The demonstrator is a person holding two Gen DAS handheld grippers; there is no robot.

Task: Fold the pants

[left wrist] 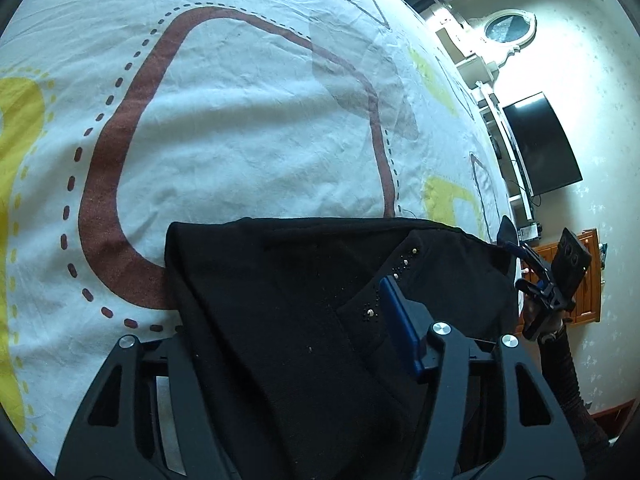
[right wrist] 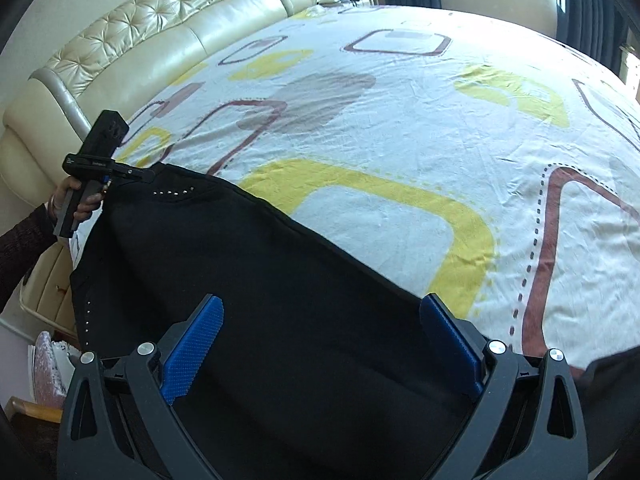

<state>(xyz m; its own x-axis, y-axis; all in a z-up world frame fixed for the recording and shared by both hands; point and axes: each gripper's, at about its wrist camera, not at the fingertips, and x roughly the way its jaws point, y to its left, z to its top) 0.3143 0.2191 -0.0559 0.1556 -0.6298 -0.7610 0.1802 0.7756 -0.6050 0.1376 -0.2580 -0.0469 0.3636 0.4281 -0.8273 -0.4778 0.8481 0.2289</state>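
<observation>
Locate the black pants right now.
The black pants lie on the patterned bedsheet at the bed's near edge, filling the lower half of both wrist views, beneath the open right hand-held gripper.

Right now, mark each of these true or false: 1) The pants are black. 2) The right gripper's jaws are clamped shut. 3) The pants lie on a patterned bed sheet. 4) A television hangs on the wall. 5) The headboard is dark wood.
1) True: the pants are black.
2) False: the right gripper stands wide open over the cloth.
3) True: the bed sheet has yellow and brown shapes.
4) True: a television hangs there.
5) False: the headboard is cream tufted leather.
</observation>
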